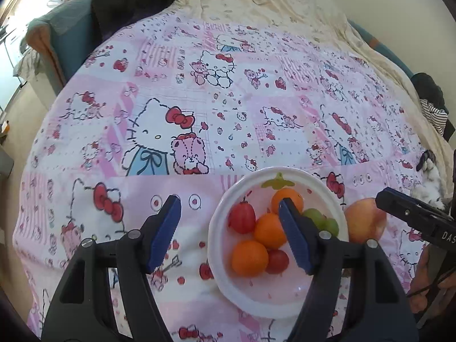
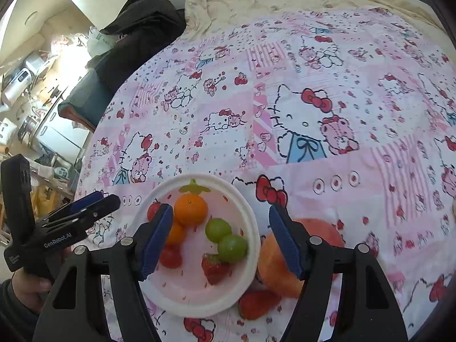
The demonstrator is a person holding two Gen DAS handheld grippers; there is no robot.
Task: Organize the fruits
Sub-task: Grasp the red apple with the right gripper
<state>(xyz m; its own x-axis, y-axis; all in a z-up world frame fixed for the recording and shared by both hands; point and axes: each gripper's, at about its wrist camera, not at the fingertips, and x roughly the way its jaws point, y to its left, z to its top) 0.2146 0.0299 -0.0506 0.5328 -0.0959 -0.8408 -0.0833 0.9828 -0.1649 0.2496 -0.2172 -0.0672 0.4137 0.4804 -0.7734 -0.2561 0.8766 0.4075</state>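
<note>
Left gripper [image 1: 229,232]: black frame with blue ribbed fingers [image 1: 165,232], spread wide apart and holding nothing; it hovers over the left part of the plate, its right finger in front of the fruit pile
Right gripper [image 2: 221,238]: same black-and-blue build, fingers [image 2: 286,242] spread wide and empty; one finger stands in front of the plate's left side, the other in front of the peach
Round white plate with a pink speckled centre [image 1: 221,270]: lies on the bed near the front edge, in view of both cameras [image 2: 256,256]
Small orange tangerines [image 1: 249,258]: three on the plate in the left wrist view, touching one another; the rear one carries the right point [image 2: 190,209]
Green round grapes [image 2: 225,238]: two, touching, on the plate's right side
Red cherry tomatoes [image 1: 241,217]: one at the plate's rear left, a darker one [image 1: 277,260] beside the front tangerine
Cut red strawberry [image 2: 215,268]: on the plate, just in front of the grapes
Whole red strawberry [image 2: 258,303]: off the plate, on the cover, touching or just beside its front rim
Large pink-orange peach [image 1: 364,221]: on the cover just right of the plate, against its rim [image 2: 278,265]
Pink cartoon-cat print bed cover [image 1: 199,114]: carries everything
Cream crumpled sheet [image 1: 270,2]: behind the cover
Black garment [image 2: 142,31]: piled at the bed's far left
</note>
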